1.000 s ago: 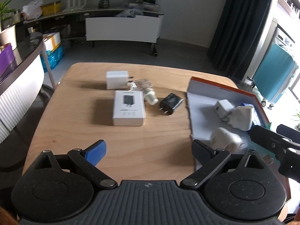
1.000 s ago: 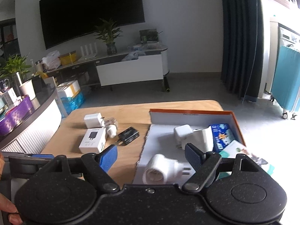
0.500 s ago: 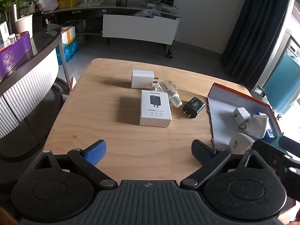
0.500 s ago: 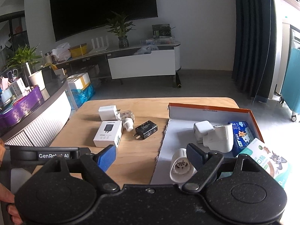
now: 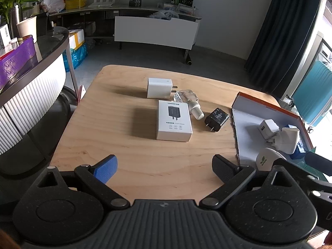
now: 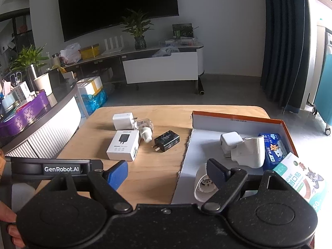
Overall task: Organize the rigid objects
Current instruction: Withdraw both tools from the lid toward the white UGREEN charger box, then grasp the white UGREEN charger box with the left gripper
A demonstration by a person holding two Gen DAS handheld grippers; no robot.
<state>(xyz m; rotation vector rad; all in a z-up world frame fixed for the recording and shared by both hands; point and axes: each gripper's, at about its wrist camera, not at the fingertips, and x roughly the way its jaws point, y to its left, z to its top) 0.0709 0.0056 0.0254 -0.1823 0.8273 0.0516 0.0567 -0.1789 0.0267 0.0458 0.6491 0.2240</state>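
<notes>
A pale wood-grain table [image 5: 124, 145] carries a white carton printed with a black charger [image 5: 174, 122], a glossy black plug adapter [image 5: 216, 119] and an orange-rimmed, white-floored cardboard tray [image 6: 238, 120].

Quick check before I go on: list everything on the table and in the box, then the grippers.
Table: one, light wood.
White charger: one, table's far side.
Clear bottle: one, lying beside the white charger.
Charger carton: one, white, mid-table.
Black charger: one, between carton and box.
Box: one, orange-rimmed, right.
White adapters: three, inside the box.
Blue packet: one, inside the box.
Left gripper: open, empty.
Right gripper: open, empty.
</notes>
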